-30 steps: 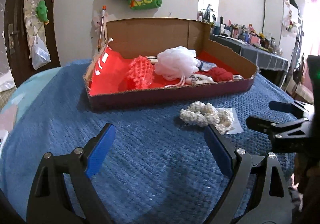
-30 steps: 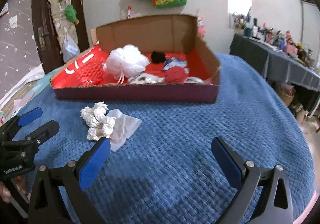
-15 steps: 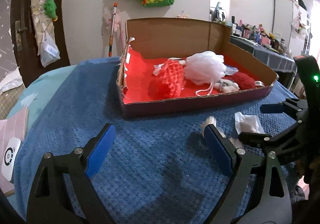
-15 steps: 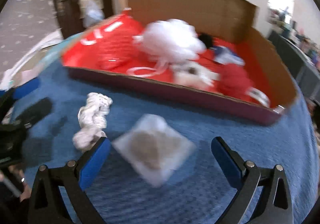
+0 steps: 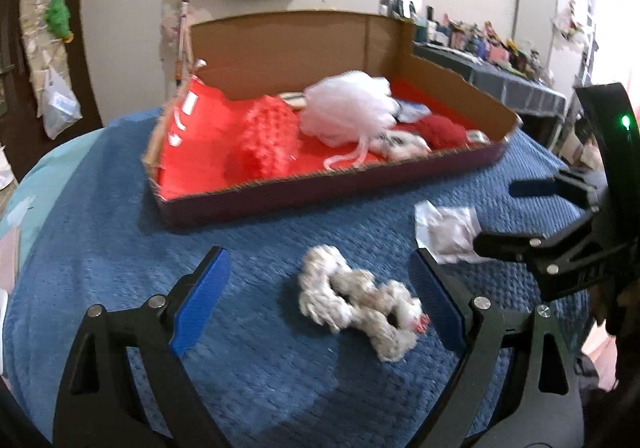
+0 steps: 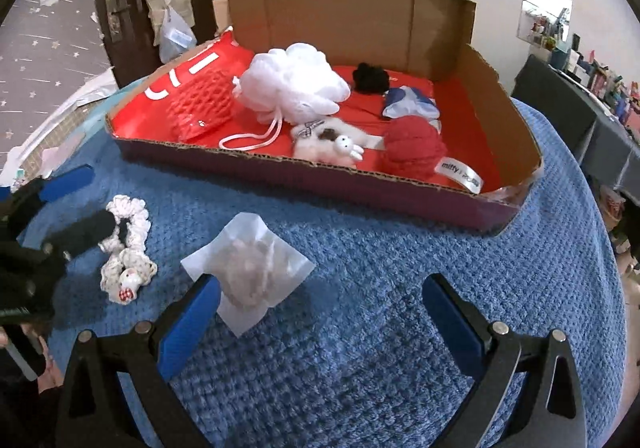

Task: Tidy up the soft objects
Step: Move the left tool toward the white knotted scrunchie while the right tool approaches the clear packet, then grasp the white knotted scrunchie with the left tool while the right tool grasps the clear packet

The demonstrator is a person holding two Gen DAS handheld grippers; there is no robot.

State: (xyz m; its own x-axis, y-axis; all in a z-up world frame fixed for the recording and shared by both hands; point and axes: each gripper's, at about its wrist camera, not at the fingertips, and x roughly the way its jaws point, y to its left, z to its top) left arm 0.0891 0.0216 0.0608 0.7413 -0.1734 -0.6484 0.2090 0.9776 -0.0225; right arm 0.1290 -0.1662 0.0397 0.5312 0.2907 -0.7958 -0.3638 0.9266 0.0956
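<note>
The white scrunchie (image 5: 358, 306) lies on the blue blanket (image 5: 100, 248), near side of the cardboard box (image 5: 320, 191) — between the left gripper's (image 5: 320, 302) wide-spread jaws, untouched. The right gripper (image 6: 320, 322) — also wide — hovers by a clear pouch (image 6: 248, 268).
</note>
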